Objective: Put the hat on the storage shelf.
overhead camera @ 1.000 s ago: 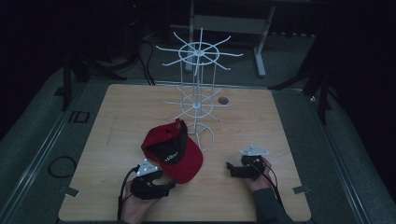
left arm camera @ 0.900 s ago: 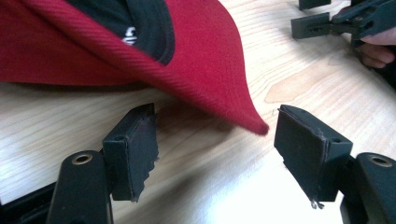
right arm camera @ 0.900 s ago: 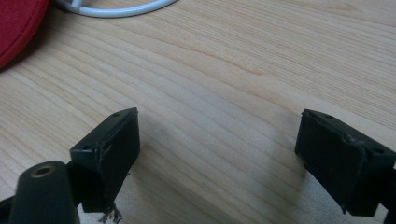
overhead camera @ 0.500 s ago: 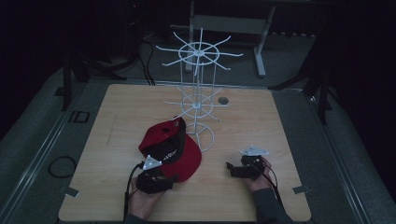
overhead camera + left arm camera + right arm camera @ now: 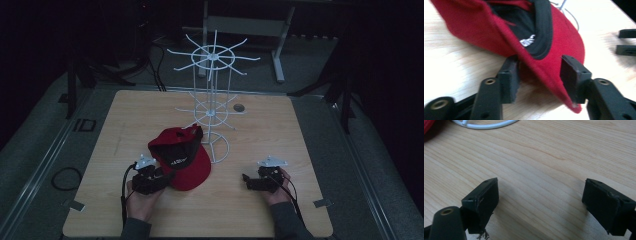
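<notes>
A red cap [image 5: 187, 160] with a black lining lies upside down on the wooden table [image 5: 150, 115], in front of the white wire rack [image 5: 214, 90]. My left gripper [image 5: 167, 176] is at the cap's near-left edge. In the left gripper view the cap's [image 5: 486, 27] red brim runs slantwise between the jaws of the left gripper [image 5: 539, 75], which have just been closing. One jaw sits under the brim and the other over it, with a gap still showing. My right gripper [image 5: 246, 179] rests on the table to the right, open [image 5: 540, 197] over bare wood.
The rack's round wire base [image 5: 215, 147] lies just right of the cap, and its edge [image 5: 486, 125] shows in the right gripper view. A small dark disc [image 5: 239, 107] lies behind the rack. Cables and stands surround the table.
The left hand has moved right and forward to the cap, so its jaws now straddle the brim's edge. The cap and the right hand have stayed in place.
</notes>
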